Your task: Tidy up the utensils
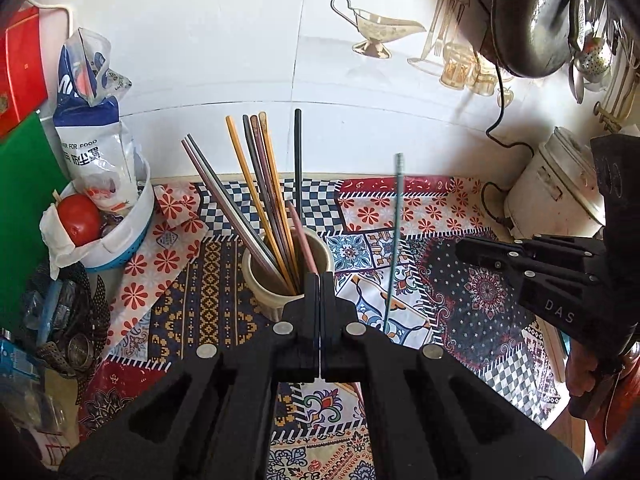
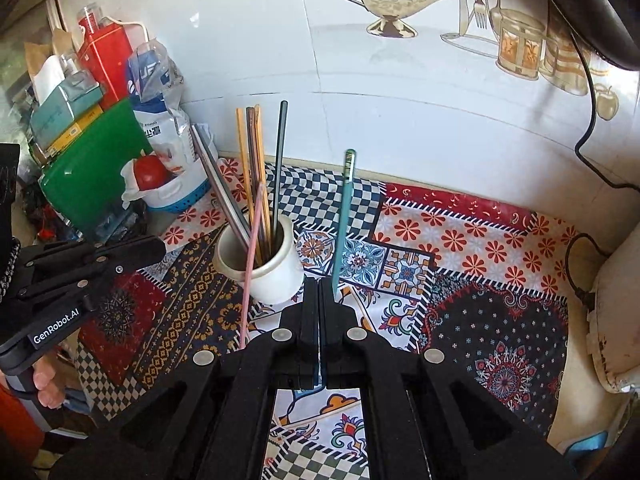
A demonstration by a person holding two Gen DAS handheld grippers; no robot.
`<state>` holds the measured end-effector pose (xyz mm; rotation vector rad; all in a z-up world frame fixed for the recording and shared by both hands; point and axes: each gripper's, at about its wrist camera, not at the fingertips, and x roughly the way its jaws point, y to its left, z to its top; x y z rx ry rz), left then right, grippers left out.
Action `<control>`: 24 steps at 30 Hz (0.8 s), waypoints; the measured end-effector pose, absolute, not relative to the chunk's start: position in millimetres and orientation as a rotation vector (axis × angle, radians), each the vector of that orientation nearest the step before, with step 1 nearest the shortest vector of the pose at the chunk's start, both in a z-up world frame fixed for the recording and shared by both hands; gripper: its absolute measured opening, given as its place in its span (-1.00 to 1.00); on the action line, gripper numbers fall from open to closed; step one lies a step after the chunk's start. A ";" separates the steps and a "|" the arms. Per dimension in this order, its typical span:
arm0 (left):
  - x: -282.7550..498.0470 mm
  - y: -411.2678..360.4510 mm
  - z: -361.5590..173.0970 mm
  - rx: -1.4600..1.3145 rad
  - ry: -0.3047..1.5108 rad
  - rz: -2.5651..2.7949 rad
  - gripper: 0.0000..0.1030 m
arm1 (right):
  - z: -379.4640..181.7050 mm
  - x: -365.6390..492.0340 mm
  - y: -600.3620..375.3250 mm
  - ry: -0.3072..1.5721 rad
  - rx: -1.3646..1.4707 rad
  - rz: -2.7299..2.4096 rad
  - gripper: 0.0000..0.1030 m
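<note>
A patchwork-patterned tablecloth (image 1: 472, 280) is seen against a white tiled wall (image 1: 224, 40). A cream utensil jar (image 2: 276, 276) of chopsticks is centred. The left gripper (image 1: 319, 284) is apparently clamped on a pink chopstick (image 2: 251, 256); a teal chopstick (image 2: 343, 216) is pinched upright by the right gripper (image 2: 319, 288).
</note>
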<state>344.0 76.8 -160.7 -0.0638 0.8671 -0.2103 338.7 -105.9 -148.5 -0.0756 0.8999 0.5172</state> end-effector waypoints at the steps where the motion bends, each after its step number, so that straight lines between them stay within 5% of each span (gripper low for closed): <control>1: 346.3 79.1 -160.8 -0.071 0.872 -0.217 -1.00 | -147.5 340.0 -104.3 0.898 -0.081 0.519 -1.00; 13: 368.3 63.6 -225.3 -0.096 1.096 -0.276 -0.86 | -184.7 362.9 -118.4 1.024 -0.106 0.443 -0.91; 19: 370.2 11.9 -261.5 -0.002 1.192 -0.347 -0.40 | -203.8 365.4 -148.5 1.090 -0.101 0.354 -0.50; 24: 371.5 -33.2 -287.0 0.031 1.272 -0.428 -0.30 | -211.9 356.5 -182.9 1.106 -0.089 0.270 -0.26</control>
